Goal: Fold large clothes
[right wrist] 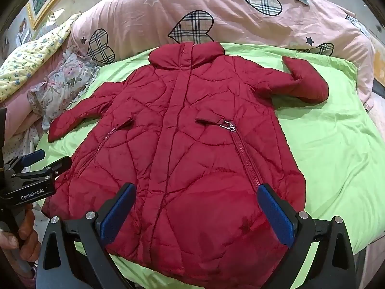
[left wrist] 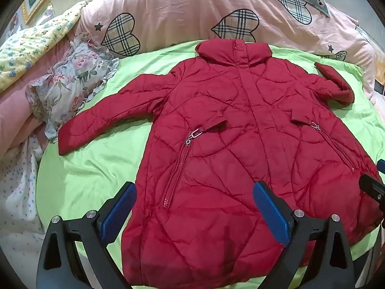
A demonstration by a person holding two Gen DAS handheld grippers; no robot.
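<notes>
Start of fold: red quilted coat (left wrist: 240, 144) flat on green sheet (left wrist: 96, 168), nothing folded. Both grippers, left (left wrist: 195, 216) and right (right wrist: 197, 216), fingers wide, empty. Next I'd grab a sleeve (left wrist: 108, 115), fold inward.

The jacket (left wrist: 231, 144) lies flat and face up on the sheet (left wrist: 96, 168), collar at the far end against the quilt (left wrist: 168, 12), hem nearest the cameras. The left gripper (left wrist: 195, 207) hangs over the hem with the right gripper (right wrist: 197, 207) beside it to the right, both spread wide. A floral cloth (left wrist: 69, 84) sits left of the outstretched sleeve (left wrist: 105, 118); the other sleeve (right wrist: 300, 82) is doubled back at the right
</notes>
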